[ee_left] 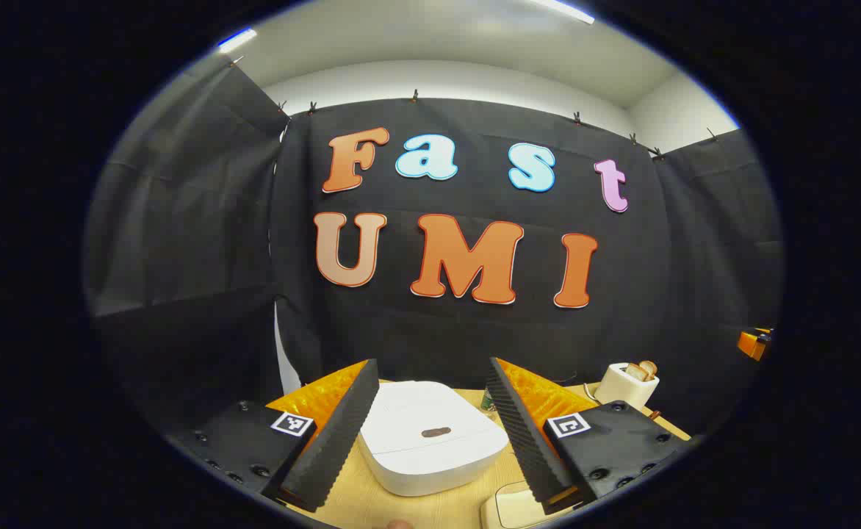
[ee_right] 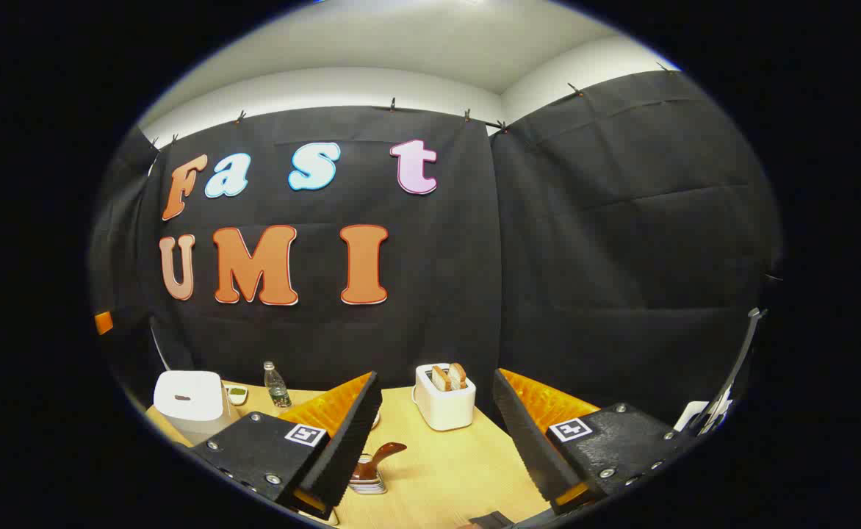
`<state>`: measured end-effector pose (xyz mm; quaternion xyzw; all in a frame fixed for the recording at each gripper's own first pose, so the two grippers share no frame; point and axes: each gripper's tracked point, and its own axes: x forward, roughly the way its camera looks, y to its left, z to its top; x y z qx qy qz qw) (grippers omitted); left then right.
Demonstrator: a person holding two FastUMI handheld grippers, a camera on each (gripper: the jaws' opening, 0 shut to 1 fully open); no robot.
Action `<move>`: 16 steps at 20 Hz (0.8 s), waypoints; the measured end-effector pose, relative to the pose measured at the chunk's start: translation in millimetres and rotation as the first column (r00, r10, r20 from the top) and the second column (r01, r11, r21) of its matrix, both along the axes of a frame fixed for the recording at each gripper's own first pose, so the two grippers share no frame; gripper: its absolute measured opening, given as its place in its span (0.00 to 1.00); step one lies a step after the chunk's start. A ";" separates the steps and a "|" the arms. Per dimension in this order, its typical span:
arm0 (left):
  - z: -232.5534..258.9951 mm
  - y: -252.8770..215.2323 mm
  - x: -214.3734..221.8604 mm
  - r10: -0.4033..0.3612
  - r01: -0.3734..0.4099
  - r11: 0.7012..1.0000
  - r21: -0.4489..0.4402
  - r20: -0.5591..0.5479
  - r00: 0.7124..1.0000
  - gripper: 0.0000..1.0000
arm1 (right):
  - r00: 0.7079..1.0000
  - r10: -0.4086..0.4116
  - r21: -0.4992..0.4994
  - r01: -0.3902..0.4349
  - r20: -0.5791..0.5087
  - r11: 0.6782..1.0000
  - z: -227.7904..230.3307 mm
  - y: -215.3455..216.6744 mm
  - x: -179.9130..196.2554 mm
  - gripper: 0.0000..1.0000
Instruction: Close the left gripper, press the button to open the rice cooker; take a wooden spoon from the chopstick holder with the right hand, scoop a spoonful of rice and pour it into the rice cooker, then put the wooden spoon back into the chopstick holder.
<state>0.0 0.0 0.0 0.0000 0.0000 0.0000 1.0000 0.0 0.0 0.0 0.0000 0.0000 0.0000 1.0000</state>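
Note:
The white rice cooker (ee_left: 430, 437) sits shut on the wooden table, its dark oval button (ee_left: 436, 432) on the lid. It lies just ahead of and between the fingers of my left gripper (ee_left: 431, 363), which is open and holds nothing. In the right gripper view the cooker (ee_right: 188, 400) stands at the far left. A brown wooden spoon handle (ee_right: 386, 450) sticks up from a low holder (ee_right: 366, 482) just beside the left finger. My right gripper (ee_right: 435, 375) is open and empty above the table.
A white toaster (ee_right: 444, 397) with bread slices stands at the back of the table (ee_right: 460, 470); it is also the toaster (ee_left: 627, 382) at the right. A small bottle (ee_right: 276, 386) and a little dish (ee_right: 237, 394) sit near the cooker. A cream-coloured object (ee_left: 511, 507) lies at the front edge.

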 end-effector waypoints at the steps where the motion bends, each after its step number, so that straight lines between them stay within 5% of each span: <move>1: -0.5 -1.5 0.3 -0.003 0.003 1.000 0.002 -0.002 1.000 1.00 | 1.000 0.003 0.003 -0.003 0.002 1.000 0.8 -1.1 -1.2 0.97; 16: 6.1 28.6 -21.0 0.080 -0.079 0.996 0.034 -0.005 0.997 1.00 | 1.000 0.026 0.021 -0.025 -0.005 0.999 4.8 3.1 -7.9 0.95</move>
